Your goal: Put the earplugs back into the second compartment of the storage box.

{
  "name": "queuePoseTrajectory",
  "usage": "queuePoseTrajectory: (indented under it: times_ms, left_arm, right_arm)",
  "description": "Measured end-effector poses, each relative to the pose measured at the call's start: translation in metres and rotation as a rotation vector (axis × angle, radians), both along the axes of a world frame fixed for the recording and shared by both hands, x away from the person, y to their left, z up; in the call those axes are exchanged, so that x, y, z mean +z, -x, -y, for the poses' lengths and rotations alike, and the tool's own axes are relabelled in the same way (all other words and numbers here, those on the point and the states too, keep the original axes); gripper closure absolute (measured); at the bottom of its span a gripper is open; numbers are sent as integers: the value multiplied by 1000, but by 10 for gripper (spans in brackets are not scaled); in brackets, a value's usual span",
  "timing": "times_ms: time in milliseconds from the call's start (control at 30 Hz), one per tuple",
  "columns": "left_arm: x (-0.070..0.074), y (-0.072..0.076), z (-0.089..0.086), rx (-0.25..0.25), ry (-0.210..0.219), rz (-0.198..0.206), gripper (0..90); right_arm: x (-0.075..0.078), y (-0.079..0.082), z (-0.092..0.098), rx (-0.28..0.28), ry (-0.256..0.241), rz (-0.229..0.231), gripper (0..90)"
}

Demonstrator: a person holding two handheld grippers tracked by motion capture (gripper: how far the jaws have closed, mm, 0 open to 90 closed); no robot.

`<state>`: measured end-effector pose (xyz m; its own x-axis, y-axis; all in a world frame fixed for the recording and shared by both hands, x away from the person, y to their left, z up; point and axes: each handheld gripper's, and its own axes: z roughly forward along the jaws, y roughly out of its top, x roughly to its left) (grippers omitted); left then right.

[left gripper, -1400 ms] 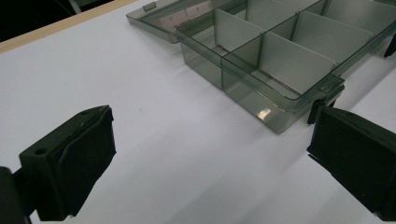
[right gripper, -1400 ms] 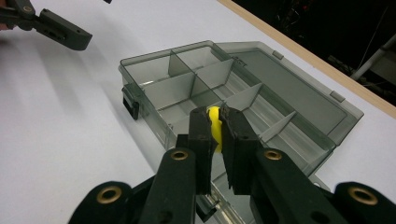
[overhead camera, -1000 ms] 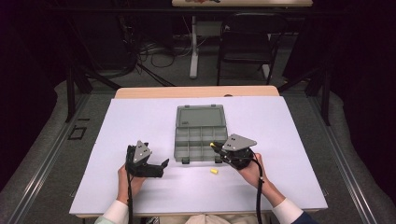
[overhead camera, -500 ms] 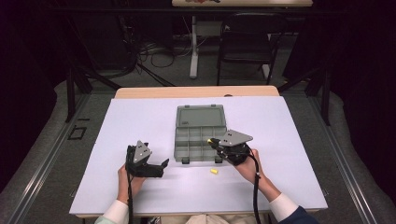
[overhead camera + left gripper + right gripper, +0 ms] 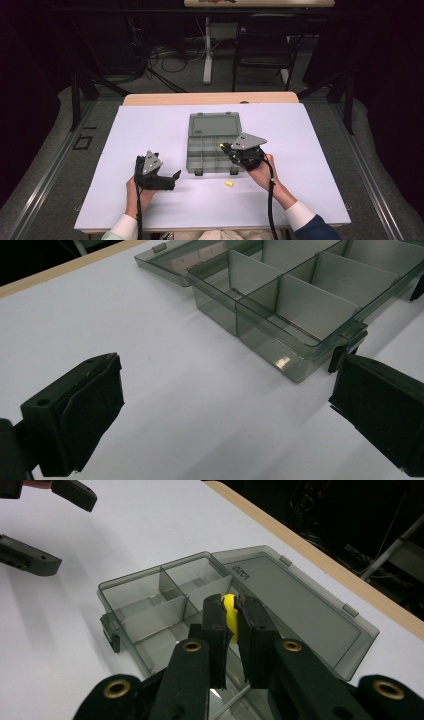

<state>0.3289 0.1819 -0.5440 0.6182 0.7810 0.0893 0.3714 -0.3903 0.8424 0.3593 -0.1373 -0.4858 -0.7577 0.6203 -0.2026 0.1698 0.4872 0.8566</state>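
One yellow piece point(image 5: 229, 611) stands upright, clenched in the right tongs point(image 5: 229, 611); left tongs point(image 5: 220, 405) gape released.

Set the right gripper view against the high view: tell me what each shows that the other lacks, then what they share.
Right gripper view alone: the jaws of the right gripper seen close, clamped on a yellow piece, and raised lettering on the lid.

High view alone: a second yellow piece lying on the table in front of the organizer box, both of the person's hands, the chair behind the table.

Shared: the open box, the white tabletop, the open left gripper.
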Motion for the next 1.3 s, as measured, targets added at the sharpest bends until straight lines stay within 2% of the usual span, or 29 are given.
queuePoseTrajectory:
  times_ms: [767, 1300]
  left_arm:
    - [2, 0, -1, 7, 3, 17, 0]
    - [1, 0, 0, 4, 2, 11, 0]
  right_arm:
    - [6, -27, -18, 0, 1, -8, 824]
    - [-2, -46, -35, -7, 34, -39, 824]
